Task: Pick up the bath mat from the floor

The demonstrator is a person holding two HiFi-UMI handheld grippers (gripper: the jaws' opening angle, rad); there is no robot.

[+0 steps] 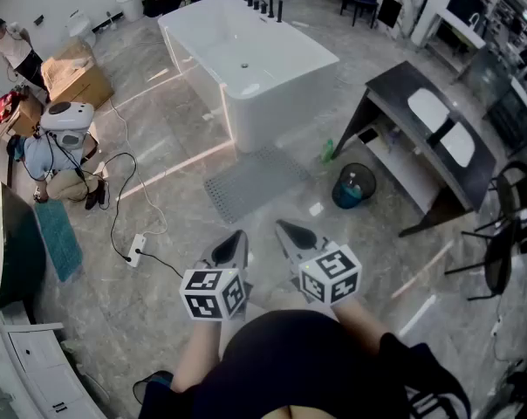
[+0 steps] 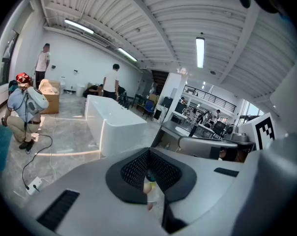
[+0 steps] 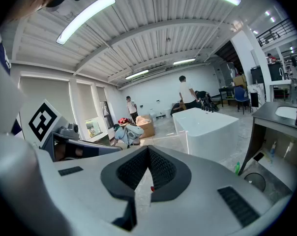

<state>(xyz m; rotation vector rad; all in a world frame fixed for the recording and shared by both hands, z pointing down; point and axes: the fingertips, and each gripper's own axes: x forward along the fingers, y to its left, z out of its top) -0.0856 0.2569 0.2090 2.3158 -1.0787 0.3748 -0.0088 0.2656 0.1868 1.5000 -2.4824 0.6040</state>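
A grey ribbed bath mat (image 1: 255, 182) lies flat on the marble floor, right in front of the white bathtub (image 1: 246, 59). In the head view both grippers are held close to the person's body, a good way short of the mat. My left gripper (image 1: 238, 237) has its jaws together and holds nothing. My right gripper (image 1: 284, 230) sits beside it, also shut and empty. In the left gripper view the left gripper's (image 2: 148, 152) dark pads meet at the tips. The right gripper (image 3: 148, 149) looks the same in the right gripper view. The mat is hidden in both gripper views.
A black vanity table (image 1: 420, 120) stands to the right, with a round bin (image 1: 352, 186) and a green bottle (image 1: 328, 151) by it. A cable and power strip (image 1: 134, 250) run across the floor on the left. A person crouches (image 1: 58, 160) near a teal mat (image 1: 58, 238).
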